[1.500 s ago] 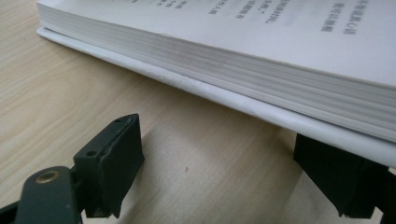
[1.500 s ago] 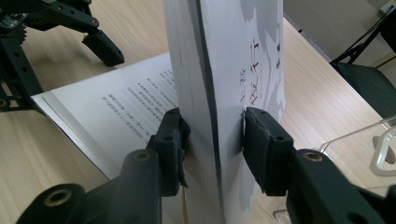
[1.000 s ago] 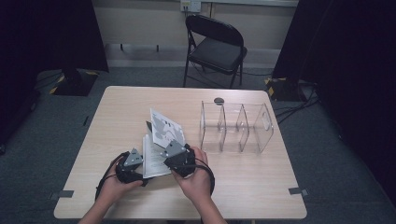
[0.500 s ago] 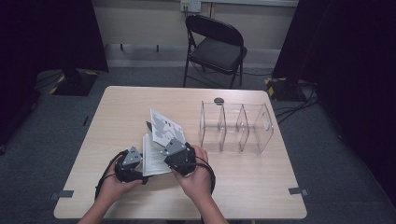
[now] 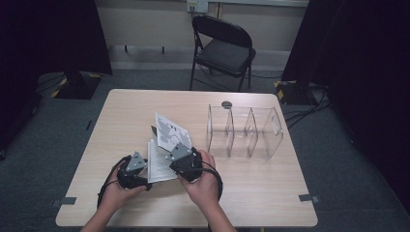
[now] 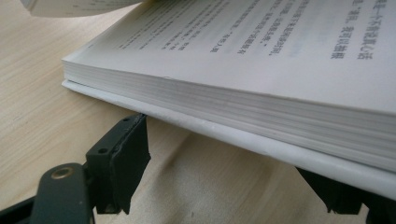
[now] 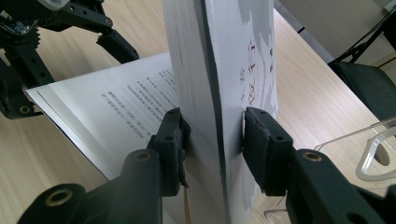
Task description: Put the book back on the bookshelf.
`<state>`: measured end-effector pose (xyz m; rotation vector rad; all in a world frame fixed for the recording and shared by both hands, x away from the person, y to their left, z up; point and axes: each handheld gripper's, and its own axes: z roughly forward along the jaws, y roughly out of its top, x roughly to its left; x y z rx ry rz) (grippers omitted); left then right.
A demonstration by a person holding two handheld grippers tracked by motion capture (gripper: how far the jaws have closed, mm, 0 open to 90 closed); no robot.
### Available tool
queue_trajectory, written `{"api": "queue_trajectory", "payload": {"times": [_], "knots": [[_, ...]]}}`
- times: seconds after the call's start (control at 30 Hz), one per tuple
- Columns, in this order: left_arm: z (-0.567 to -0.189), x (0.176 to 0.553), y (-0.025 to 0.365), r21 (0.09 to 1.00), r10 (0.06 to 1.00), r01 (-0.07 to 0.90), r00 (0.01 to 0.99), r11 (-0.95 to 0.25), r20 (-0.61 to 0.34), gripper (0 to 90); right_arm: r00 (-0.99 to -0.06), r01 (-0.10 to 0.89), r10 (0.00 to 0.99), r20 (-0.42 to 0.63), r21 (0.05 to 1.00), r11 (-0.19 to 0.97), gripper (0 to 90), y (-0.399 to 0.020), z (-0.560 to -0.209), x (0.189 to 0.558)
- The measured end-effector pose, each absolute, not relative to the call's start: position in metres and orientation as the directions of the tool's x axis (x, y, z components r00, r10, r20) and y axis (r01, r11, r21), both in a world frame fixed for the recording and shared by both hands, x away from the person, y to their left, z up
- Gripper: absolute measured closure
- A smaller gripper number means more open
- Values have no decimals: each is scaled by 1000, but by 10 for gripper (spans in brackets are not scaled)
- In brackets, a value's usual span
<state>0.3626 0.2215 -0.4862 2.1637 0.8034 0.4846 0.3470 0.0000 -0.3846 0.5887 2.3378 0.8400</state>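
**Right tongs clamp the raised half of an open book**

The right tongs [image 7: 212, 135] are closed on a thick sheaf of pages and the front cover of a book [image 7: 219, 70], one jaw on the page side and the other on the printed cover. In the right gripper view this half stands nearly upright, while the rest of the pages lie flat with lines of text showing. In the high view the right tongs [image 5: 180, 152] sit at the near edge of the raised cover, held by the person's right hand [image 5: 203, 181].

The left tongs [image 6: 224, 182] stand open, the jaws well apart. In the left gripper view the flat half of the book [image 6: 261, 88] passes over both jaw tips, its back cover just above them; whether the tips touch the cover cannot be told. In the high view the left tongs [image 5: 140, 166] lie just beside the left edge of the book [image 5: 162, 150], with the left hand [image 5: 116, 193] behind them.

The book lies on the near middle of the counter [image 5: 121, 116], a pale wood top. To its right, apart from it, stands a clear rack [image 5: 244, 130] with three compartments. A small dark disc [image 5: 226, 104] lies at the rack's far side. Beyond the counter a black folding chair [image 5: 222, 50] stands on the grey floor.
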Motion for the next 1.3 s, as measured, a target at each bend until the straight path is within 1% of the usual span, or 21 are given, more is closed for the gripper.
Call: {"api": "queue_trajectory", "payload": {"times": [0.13,0.2,0.27,0.4,0.53,0.6,0.73,0.87,1.0,1.13,1.3], "knots": [[-482,361,222,784,691,371,716,-498,100,204,-736,204,568,-369,679,705,594,-1,-384,348],[-478,359,221,781,683,333,713,-528,158,184,-734,204,570,-369,681,703,593,-1,-384,347],[-476,359,221,778,676,332,720,-533,155,199,-733,203,570,-371,681,704,593,0,-383,348],[-476,360,221,781,670,321,724,-535,162,193,-736,196,563,-376,678,709,593,0,-381,350],[-472,358,220,794,654,289,736,-535,174,224,-736,206,565,-373,673,711,591,1,-382,349],[-468,357,219,797,646,270,740,-540,187,226,-737,206,563,-374,670,714,591,1,-381,349],[-461,355,214,802,620,222,753,-554,220,217,-742,198,553,-379,665,721,589,2,-379,350],[-461,355,211,796,607,207,759,-569,237,194,-745,197,547,-381,657,727,589,2,-378,350],[-462,354,208,786,587,175,762,-593,273,186,-746,194,544,-385,655,730,589,2,-378,349],[-461,354,206,782,581,169,764,-600,281,161,-744,198,548,-382,658,727,589,2,-377,350],[-460,353,204,782,575,151,762,-604,297,167,-746,194,545,-382,659,727,588,1,-377,350]]}}
